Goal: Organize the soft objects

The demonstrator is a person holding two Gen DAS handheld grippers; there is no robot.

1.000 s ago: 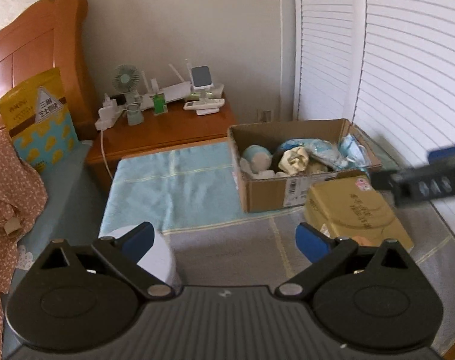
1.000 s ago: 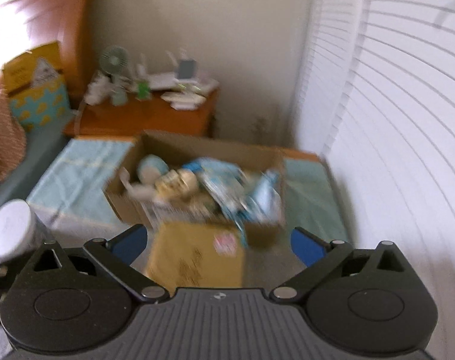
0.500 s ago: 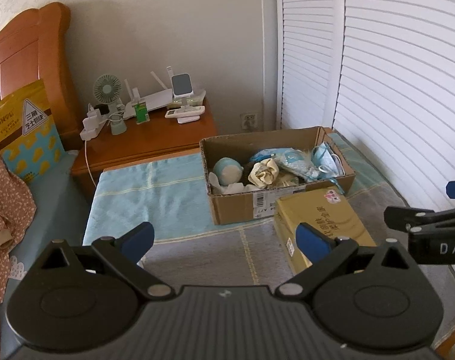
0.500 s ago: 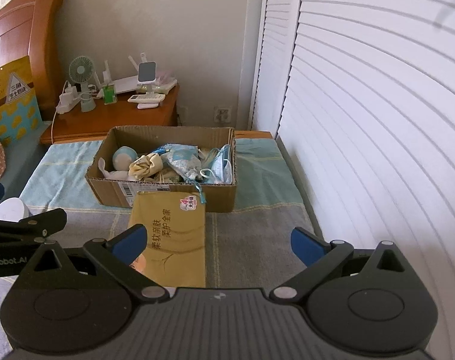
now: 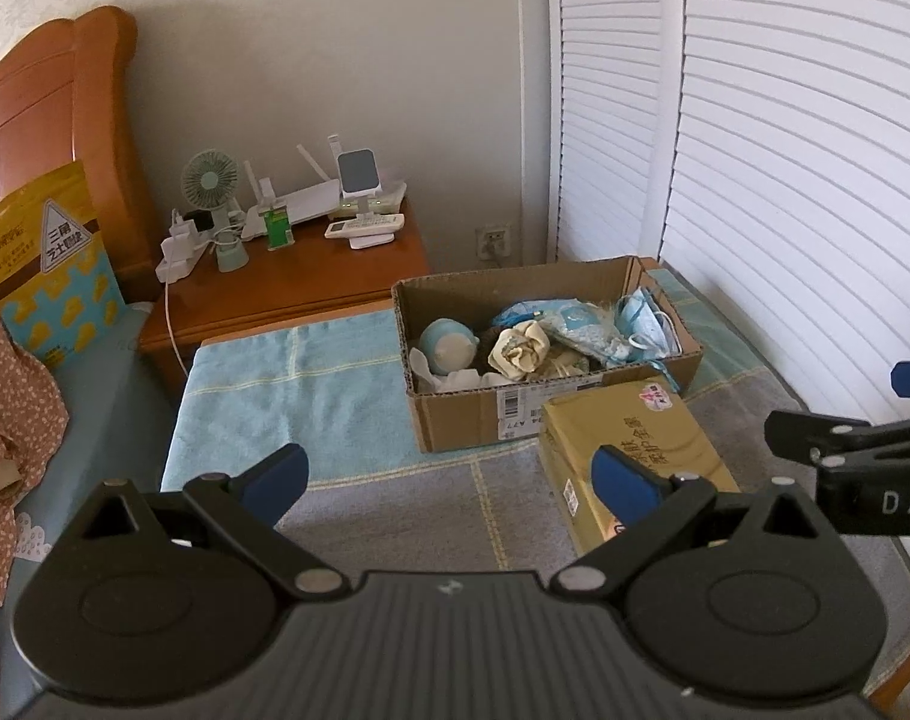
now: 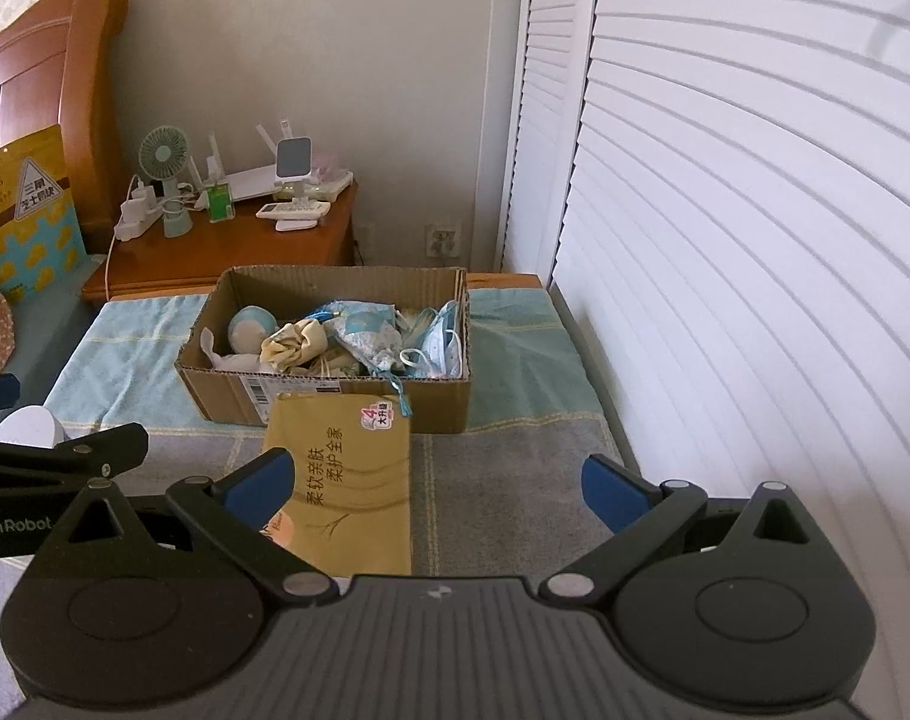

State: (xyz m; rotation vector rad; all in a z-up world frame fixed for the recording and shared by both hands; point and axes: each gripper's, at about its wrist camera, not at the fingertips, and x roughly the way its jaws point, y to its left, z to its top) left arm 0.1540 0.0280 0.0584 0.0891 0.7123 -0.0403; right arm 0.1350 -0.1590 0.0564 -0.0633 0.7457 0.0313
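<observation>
I have pulled both tools back and up over the last second, so more of the room shows now than a moment ago; the blur in the right view has cleared, and the white round thing [image 6: 26, 425] that sat close under my left gripper's fingers now shows only at the left edge of the right view. The cardboard box [image 5: 473, 420] sits on the blue towel [image 5: 311, 384] on the bed, and the soft things lie heaped inside it: a round blue plush toy [image 5: 447, 345], a cream bundle of cloth [image 5: 521, 347], a patterned blue pouch [image 5: 566, 321] and face masks [image 5: 647, 324] at the right end; a yellow tissue pack [image 5: 629, 450] lies just in front of the box, touching its wall. My left gripper [image 5: 449, 474] hangs with its jaws wide apart and nothing between them; my right gripper [image 6: 434, 483] likewise, spread and empty. I judge this backing-off fits either a survey before sorting the box or a retreat after filling it; the pictures do not settle which.
</observation>
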